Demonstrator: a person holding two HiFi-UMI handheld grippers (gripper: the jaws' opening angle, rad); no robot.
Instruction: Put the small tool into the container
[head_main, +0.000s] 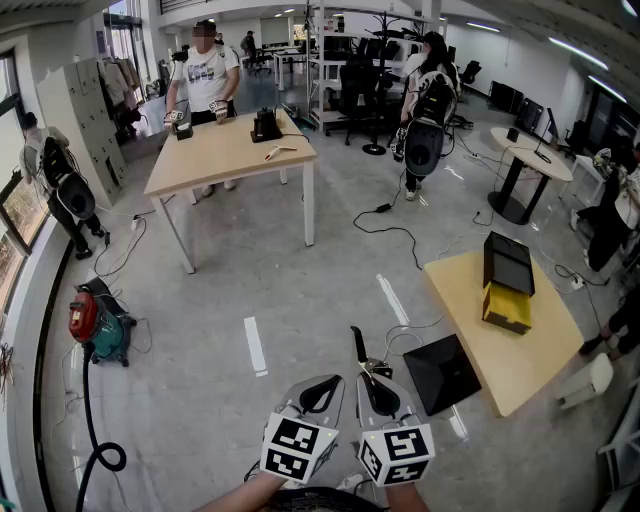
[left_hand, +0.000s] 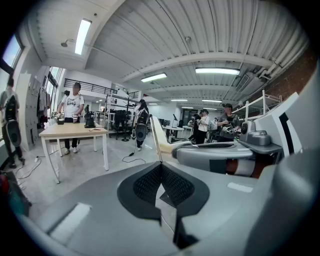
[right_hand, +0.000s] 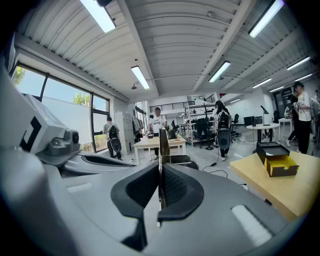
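The right gripper's (head_main: 370, 382) fingers pinch the thin small tool (head_main: 357, 345) low down. It looks light and stiff. The left gripper's (head_main: 328, 384) fingers are pressed together.

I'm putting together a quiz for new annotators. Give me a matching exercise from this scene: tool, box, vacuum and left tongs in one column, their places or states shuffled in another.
Things:
1. tool
2. box
3. vacuum
4. left tongs

Places or states:
A. on the floor
B. shut, empty
C. on the near table
D. clamped in the right tongs

Pairs: 1-D, 2-C, 3-A, 4-B
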